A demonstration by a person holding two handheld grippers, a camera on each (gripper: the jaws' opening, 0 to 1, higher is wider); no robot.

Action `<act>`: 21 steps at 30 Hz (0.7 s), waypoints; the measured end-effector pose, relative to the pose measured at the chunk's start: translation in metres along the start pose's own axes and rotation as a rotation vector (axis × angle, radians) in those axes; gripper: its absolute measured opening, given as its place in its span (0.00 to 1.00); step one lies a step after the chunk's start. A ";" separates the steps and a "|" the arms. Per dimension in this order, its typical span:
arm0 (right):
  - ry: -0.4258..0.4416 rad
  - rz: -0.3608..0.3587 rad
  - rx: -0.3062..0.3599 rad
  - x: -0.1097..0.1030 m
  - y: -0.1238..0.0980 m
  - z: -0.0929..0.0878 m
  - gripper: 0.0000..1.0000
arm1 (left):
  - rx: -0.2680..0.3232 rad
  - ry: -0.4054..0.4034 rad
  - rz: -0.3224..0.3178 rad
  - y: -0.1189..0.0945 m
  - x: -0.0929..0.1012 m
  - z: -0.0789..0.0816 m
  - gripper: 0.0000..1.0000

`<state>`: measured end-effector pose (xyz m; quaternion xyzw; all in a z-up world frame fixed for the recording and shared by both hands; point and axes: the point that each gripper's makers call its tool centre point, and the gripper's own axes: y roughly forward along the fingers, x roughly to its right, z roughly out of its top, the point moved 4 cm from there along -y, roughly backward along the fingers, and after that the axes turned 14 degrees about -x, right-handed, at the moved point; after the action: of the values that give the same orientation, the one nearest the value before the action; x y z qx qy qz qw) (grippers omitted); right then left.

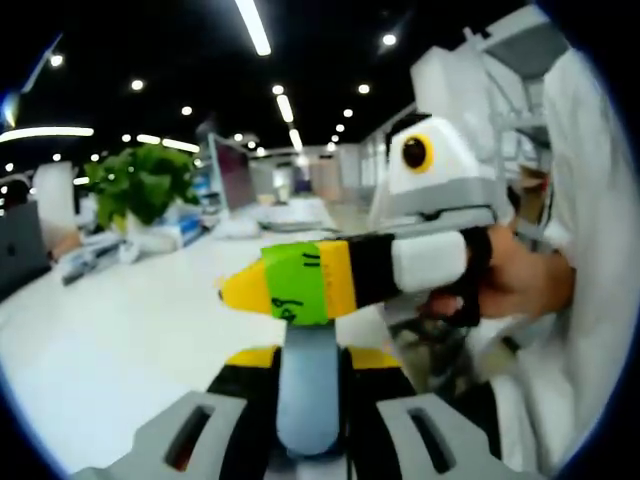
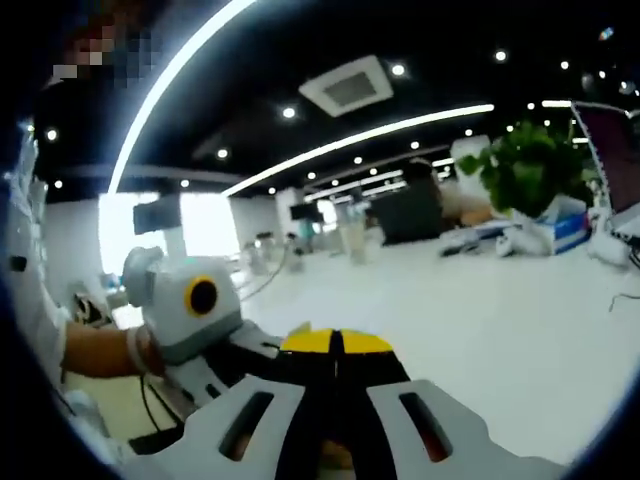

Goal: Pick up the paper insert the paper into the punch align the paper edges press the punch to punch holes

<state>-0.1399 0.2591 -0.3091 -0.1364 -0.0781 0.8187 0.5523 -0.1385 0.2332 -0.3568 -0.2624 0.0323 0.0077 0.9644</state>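
— Claws? Left claw (image 1: 310, 345) seems closed, tips together, right claw (image 1: 275, 290) crossing just above it.
— And its own jaws?
— Right claw (image 2: 335, 345) tips meet too, over the white bench (image 2: 480, 310) (paper and punch: cannot tell where).

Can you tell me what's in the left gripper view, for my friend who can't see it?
The other tongs, yellow and green at the tip, reach in from the right, held by a person's hand. This view's own tongs rise from the bottom, shut together. Behind them lies a white table with a leafy green plant in an office.
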 end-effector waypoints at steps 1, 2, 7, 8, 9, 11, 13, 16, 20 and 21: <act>-0.003 0.000 -0.001 0.000 0.001 0.001 0.03 | 0.000 -0.002 0.000 0.000 0.000 0.000 0.26; 0.010 0.019 0.012 -0.002 0.000 0.003 0.03 | 0.000 -0.003 0.000 0.000 0.000 0.000 0.26; 0.038 0.072 0.082 -0.002 -0.006 0.024 0.04 | -0.002 -0.005 0.004 0.000 0.004 0.001 0.28; 0.068 0.074 0.099 0.001 -0.011 0.028 0.04 | -0.002 -0.013 0.011 0.000 0.002 0.001 0.30; 0.057 0.062 0.102 0.004 -0.014 0.029 0.04 | -0.002 -0.015 0.012 0.000 0.002 0.001 0.32; 0.034 0.032 0.109 0.009 -0.018 0.031 0.04 | -0.003 -0.019 0.017 0.000 -0.001 0.000 0.34; 0.030 0.027 0.108 0.012 -0.020 0.032 0.04 | -0.004 -0.019 0.019 0.000 -0.002 0.000 0.35; 0.023 0.020 0.111 0.015 -0.026 0.032 0.05 | -0.004 -0.011 0.022 0.000 -0.001 0.001 0.40; 0.028 0.024 0.123 0.026 -0.036 0.037 0.11 | 0.045 -0.025 0.009 -0.004 0.000 0.010 0.49; 0.038 0.034 0.131 0.027 -0.039 0.039 0.13 | 0.060 -0.040 0.011 -0.007 -0.002 0.013 0.49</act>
<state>-0.1276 0.2999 -0.2646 -0.1168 -0.0116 0.8286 0.5474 -0.1391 0.2336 -0.3424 -0.2330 0.0147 0.0173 0.9722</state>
